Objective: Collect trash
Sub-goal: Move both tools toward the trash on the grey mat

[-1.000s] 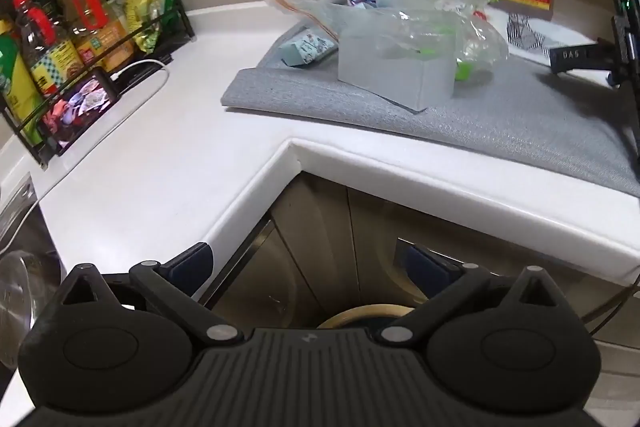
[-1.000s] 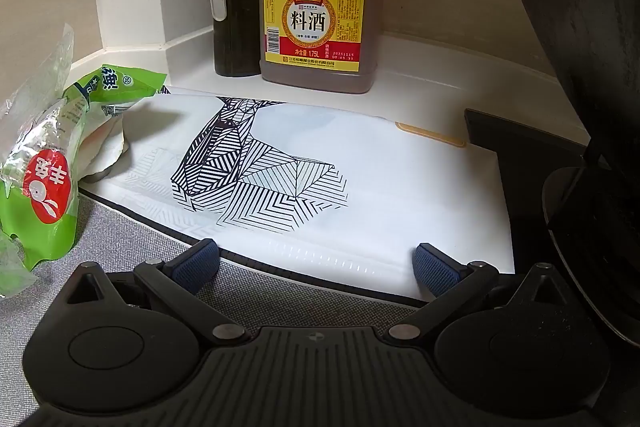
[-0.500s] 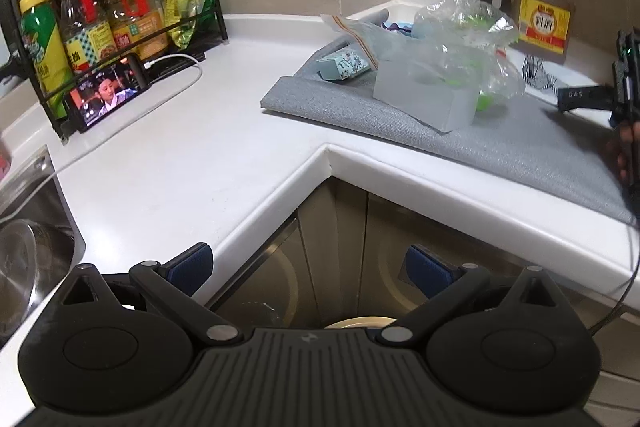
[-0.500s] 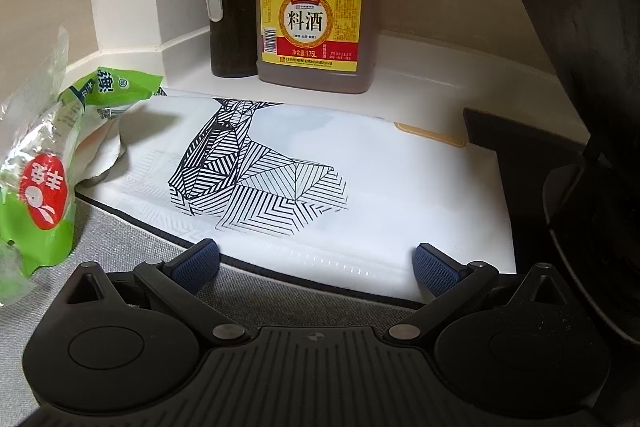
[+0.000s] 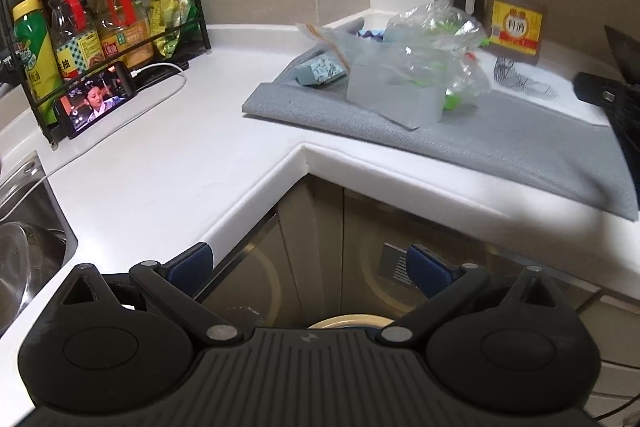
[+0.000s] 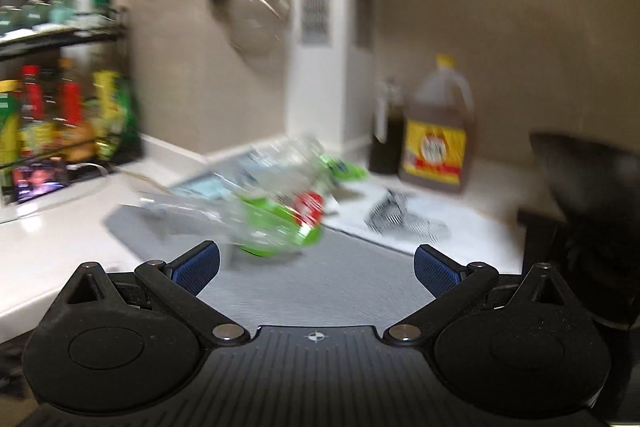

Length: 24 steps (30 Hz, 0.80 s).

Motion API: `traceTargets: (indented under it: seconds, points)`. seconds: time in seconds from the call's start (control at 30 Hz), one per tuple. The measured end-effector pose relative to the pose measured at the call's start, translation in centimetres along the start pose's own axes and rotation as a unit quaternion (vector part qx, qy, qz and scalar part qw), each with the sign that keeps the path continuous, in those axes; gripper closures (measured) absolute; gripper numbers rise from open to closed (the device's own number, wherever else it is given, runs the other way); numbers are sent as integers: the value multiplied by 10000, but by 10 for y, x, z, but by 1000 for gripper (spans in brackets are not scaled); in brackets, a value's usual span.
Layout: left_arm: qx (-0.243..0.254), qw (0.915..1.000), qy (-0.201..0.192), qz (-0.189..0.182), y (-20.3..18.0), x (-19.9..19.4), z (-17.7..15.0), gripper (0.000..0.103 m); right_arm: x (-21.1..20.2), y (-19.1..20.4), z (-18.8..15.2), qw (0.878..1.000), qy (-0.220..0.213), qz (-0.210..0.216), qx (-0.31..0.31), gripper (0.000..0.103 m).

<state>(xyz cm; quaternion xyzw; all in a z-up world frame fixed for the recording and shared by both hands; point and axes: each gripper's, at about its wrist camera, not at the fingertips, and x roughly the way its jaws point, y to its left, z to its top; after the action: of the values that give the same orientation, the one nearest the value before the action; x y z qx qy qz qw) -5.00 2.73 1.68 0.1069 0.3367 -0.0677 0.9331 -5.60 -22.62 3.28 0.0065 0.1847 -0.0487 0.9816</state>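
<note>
A: Where's the trash?
B: Crumpled clear plastic bags [image 5: 436,39] and a teal packet [image 5: 320,71] heaped on the grey mat [image 5: 520,147] by the counter's back corner.
A: The grippers?
B: Left gripper [image 5: 308,265] and right gripper [image 6: 316,263] both gape wide, empty, probably ready to grab.

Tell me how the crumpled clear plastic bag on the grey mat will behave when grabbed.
The clear plastic bag looks thin and crinkled, so it will probably collapse and flop rather than hold shape. It seems very light and may drag the green wrapper tangled with it. Its glossy film could slip between pads. It rests partly on the pale box, so pulling may shift that.
</note>
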Motion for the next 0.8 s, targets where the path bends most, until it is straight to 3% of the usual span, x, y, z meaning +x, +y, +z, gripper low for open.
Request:
traceTargets:
  seconds: [0.1, 0.3, 0.63, 0.8]
  points:
    - [55, 9997, -230, 44, -2, -9, -2, 0, -27, -1, 2, 9996, -70, 280, 33, 0]
    - [-14, 9996, -286, -71, -4, -21, -4, 0, -71, -1, -4, 9978, -528, -278, -287, 0]
    - [-214, 9990, -384, -75, 12, -38, -9, 0, -86, -10, 1, 9984, -437, 101, 342, 0]
    - [-344, 9989, -321, -87, 19, -37, -11, 0, -108, -17, 27, 9964, -825, 61, 164, 0]
